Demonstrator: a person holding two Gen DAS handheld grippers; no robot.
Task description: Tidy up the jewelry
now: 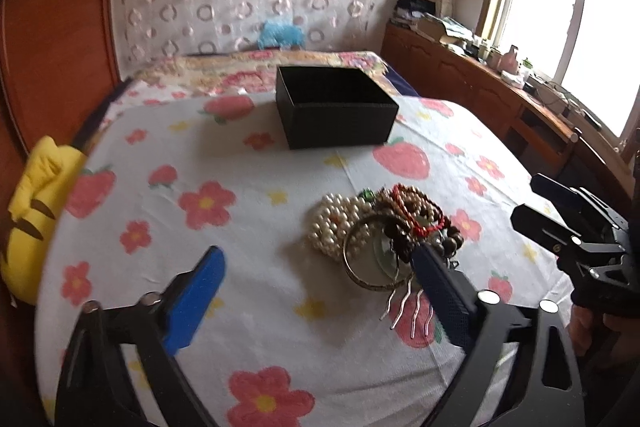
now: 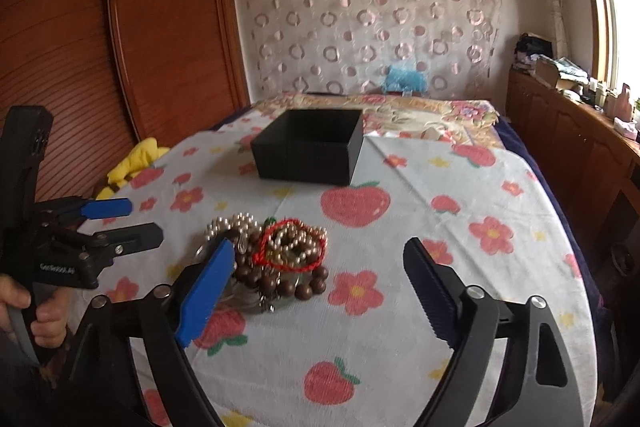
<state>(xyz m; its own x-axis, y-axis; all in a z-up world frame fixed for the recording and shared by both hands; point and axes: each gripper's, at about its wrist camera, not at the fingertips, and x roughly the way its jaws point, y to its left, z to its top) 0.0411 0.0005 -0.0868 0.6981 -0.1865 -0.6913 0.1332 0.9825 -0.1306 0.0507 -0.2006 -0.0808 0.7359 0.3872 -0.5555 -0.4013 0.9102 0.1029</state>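
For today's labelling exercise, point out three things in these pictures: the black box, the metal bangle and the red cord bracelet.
black box (image 1: 340, 127), left wrist view, on its front wall.
metal bangle (image 1: 352, 277), left wrist view, on its lower left rim.
red cord bracelet (image 2: 280, 264), right wrist view, on its lower edge.

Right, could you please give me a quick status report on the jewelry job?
Both hand-held grippers, left and right, open, empty. Jewelry pile on the strawberry-print cloth, untouched. Black box open behind it, path unobstructed.
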